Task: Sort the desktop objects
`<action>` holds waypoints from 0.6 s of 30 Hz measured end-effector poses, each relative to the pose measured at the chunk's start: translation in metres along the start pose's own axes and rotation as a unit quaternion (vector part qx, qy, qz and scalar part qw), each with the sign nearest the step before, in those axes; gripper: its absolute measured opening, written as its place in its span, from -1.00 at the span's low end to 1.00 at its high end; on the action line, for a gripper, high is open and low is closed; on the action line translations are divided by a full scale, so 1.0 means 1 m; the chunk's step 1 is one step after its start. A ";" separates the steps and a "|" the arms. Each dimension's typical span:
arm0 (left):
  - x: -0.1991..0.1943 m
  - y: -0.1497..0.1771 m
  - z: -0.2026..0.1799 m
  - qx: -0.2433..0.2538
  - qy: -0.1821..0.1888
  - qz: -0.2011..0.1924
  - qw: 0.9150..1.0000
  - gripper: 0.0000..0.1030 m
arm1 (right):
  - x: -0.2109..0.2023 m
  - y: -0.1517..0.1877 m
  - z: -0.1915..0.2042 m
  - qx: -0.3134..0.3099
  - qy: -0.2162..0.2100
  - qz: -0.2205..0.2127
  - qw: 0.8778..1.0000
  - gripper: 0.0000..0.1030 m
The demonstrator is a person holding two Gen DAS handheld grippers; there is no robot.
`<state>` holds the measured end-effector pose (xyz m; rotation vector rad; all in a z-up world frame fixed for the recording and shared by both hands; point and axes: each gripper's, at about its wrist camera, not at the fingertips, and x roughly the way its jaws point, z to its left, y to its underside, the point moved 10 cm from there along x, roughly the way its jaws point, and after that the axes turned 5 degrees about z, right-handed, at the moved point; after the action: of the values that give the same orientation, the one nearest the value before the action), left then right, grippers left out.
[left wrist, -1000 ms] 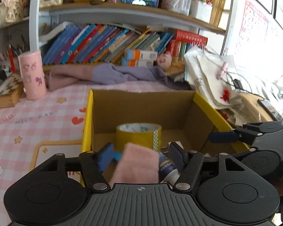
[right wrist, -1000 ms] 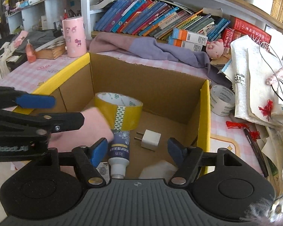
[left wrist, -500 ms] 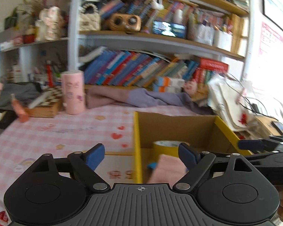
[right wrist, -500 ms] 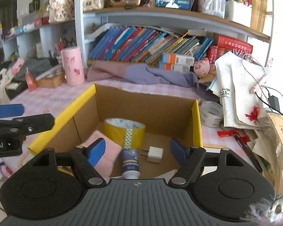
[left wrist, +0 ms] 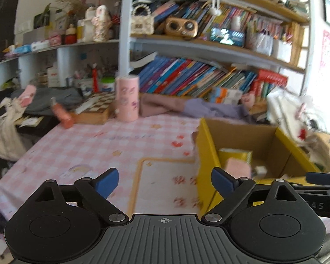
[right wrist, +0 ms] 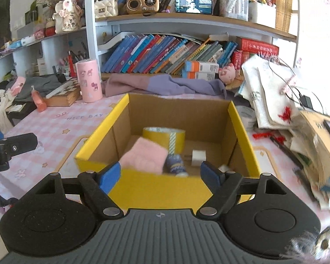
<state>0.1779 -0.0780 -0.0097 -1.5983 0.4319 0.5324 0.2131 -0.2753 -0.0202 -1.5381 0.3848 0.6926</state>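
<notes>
Both claws, the left gripper and the right gripper, are held released and empty, the pink cloth is seen lying inside the cardboard box, so another loose desktop item must probably be sought next.

Both wrist views share the box.

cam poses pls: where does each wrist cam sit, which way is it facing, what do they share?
Left wrist: on the left gripper, left of the cardboard box, facing the pink tablecloth and bookshelf; its open fingers show, the right gripper's tip at right.
Right wrist: on the right gripper, facing into the cardboard box; open fingers show, left gripper at left edge.
Shared: box, yellow tape roll, pink cloth, pink canister.
</notes>
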 end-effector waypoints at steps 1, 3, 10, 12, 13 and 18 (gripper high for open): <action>-0.003 0.005 0.003 0.000 -0.005 0.007 1.000 0.82 | -0.002 0.005 0.004 0.007 0.002 0.005 1.000 0.58; -0.008 0.014 0.008 0.002 -0.007 0.014 1.000 0.82 | -0.007 0.017 0.013 0.014 0.000 0.016 1.000 0.58; -0.027 0.036 0.017 0.039 0.001 0.027 0.999 0.86 | -0.027 0.044 0.037 0.020 0.012 0.029 0.999 0.62; -0.032 0.038 0.022 0.040 0.005 0.028 0.999 0.93 | -0.029 0.053 0.043 0.023 0.012 0.038 0.999 0.64; -0.034 0.040 0.023 0.039 0.006 0.028 0.999 0.94 | -0.030 0.057 0.046 0.023 0.013 0.043 0.999 0.64; -0.042 0.049 0.033 0.038 0.014 0.035 0.999 0.95 | -0.040 0.070 0.059 0.023 0.015 0.050 0.998 0.64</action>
<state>0.1134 -0.0512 -0.0274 -1.5228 0.5253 0.5420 0.1277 -0.2309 -0.0476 -1.4943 0.4992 0.7337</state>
